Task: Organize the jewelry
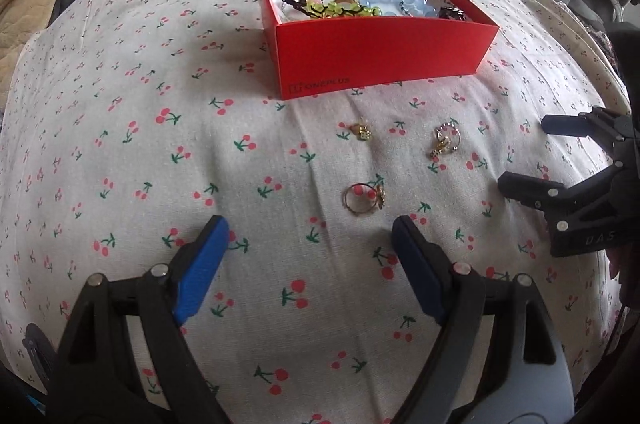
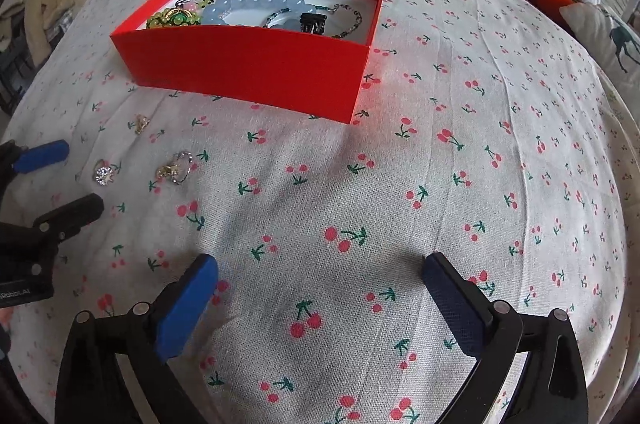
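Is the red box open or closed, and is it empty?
Open and not empty: the red box has no lid on it, and blue beads and other jewelry lie inside. Three rings remain on the cloth.

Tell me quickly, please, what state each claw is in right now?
Left claw: open, holding nothing, above the cloth near a gold ring.
Right claw: open, holding nothing.
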`<state>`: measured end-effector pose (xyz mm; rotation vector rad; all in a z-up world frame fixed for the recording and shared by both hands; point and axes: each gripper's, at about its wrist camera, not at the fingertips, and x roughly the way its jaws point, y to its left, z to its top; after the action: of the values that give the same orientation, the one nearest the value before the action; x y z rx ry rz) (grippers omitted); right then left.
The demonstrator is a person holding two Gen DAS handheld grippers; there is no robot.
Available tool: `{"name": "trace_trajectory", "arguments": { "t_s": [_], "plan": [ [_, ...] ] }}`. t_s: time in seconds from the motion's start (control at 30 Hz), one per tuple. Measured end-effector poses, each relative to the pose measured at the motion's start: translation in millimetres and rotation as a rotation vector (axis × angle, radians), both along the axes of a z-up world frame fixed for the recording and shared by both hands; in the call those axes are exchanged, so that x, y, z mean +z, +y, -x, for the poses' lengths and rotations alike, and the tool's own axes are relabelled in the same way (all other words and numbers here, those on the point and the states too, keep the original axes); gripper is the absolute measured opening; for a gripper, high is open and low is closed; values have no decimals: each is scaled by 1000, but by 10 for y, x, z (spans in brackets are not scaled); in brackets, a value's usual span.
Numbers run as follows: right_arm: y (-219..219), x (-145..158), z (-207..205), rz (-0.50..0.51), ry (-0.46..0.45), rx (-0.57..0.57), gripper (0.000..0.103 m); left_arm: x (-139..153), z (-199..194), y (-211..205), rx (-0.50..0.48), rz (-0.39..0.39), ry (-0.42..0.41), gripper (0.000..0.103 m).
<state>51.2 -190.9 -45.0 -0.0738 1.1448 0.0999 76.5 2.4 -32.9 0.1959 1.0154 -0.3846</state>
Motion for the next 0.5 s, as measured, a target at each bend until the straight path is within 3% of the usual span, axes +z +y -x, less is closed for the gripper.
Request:
{"name": "trace_trajectory", "arguments": {
  "t_s": [0.07, 0.33, 0.43, 0.5],
  "plan": [
    [5, -9, 0, 7, -11, -1, 103, 18, -7, -10, -5, 23, 9, 82],
    [21, 0, 62, 27, -66, -12, 103, 34, -28, -139, -22, 42, 10, 52],
    [26, 14, 66, 29, -70, -11, 103, 37, -38, -152, -17, 48, 12, 39],
    [28, 24, 58, 32, -65, -10, 103, 39, -43, -159, -17, 47, 11, 22]
  ]
}}
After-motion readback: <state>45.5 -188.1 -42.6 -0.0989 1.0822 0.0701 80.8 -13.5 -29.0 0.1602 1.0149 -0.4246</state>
